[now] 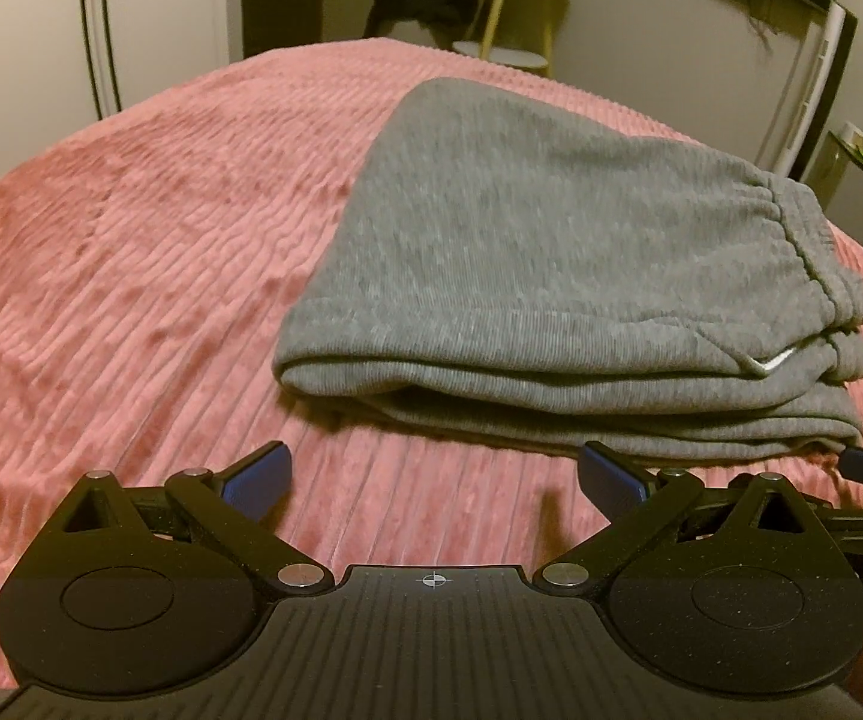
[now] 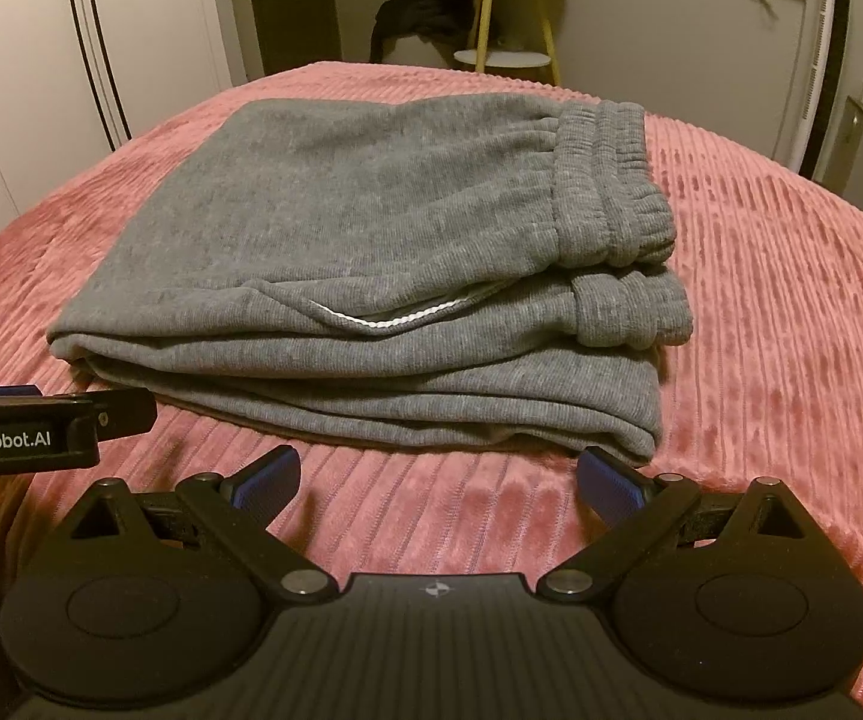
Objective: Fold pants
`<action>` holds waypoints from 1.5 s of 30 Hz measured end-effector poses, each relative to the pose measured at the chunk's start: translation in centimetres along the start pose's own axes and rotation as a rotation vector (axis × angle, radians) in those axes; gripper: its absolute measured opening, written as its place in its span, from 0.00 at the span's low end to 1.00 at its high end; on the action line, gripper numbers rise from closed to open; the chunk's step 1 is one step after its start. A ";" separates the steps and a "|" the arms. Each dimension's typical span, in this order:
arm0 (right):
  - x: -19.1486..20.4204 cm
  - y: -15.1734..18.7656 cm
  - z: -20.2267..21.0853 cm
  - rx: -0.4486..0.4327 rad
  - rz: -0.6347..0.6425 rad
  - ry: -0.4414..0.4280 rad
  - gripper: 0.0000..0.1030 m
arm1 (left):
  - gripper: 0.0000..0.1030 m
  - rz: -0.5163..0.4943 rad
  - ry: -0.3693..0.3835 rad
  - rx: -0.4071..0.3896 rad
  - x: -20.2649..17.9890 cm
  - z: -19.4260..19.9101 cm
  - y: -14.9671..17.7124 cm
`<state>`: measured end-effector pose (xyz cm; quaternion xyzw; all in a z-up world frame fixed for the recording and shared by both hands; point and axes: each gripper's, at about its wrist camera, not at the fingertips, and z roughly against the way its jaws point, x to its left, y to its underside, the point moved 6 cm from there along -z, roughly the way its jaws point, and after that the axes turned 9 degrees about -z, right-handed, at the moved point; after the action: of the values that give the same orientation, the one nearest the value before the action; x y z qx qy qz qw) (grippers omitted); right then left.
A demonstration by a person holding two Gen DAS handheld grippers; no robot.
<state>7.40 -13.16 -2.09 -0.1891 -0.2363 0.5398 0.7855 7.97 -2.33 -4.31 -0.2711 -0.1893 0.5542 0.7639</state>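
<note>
Both handheld grippers hover side by side, each with its blue-padded fingers spread wide and nothing between them. The left gripper (image 1: 434, 477) holds its jaws apart and level, its black side also showing at the left edge of the right wrist view. The right gripper (image 2: 438, 478) sits just beside it, jaws likewise apart, its tip showing at the right edge of the left wrist view.
</note>
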 end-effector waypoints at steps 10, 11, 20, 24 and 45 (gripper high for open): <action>-0.1 0.0 0.2 -0.005 -0.005 0.001 0.96 | 1.00 -0.024 -0.001 0.000 -0.3 0.0 0.1; -0.1 0.0 0.2 -0.005 -0.005 0.001 0.96 | 1.00 -0.024 -0.001 0.000 -0.3 0.0 0.1; 0.0 0.0 0.2 -0.005 -0.006 -0.002 0.96 | 1.00 -0.038 -0.003 0.001 -0.5 0.0 0.1; 0.0 -0.1 0.2 -0.005 -0.008 -0.005 0.96 | 1.00 -0.040 -0.003 0.001 -0.4 0.0 0.1; 0.2 -0.1 0.4 -0.014 -0.010 -0.013 0.96 | 1.00 -0.045 0.003 -0.002 -0.6 0.0 0.1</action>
<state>7.34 -12.98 -1.64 -0.1902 -0.2461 0.5352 0.7854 7.74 -2.85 -4.32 -0.2685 -0.1945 0.5364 0.7761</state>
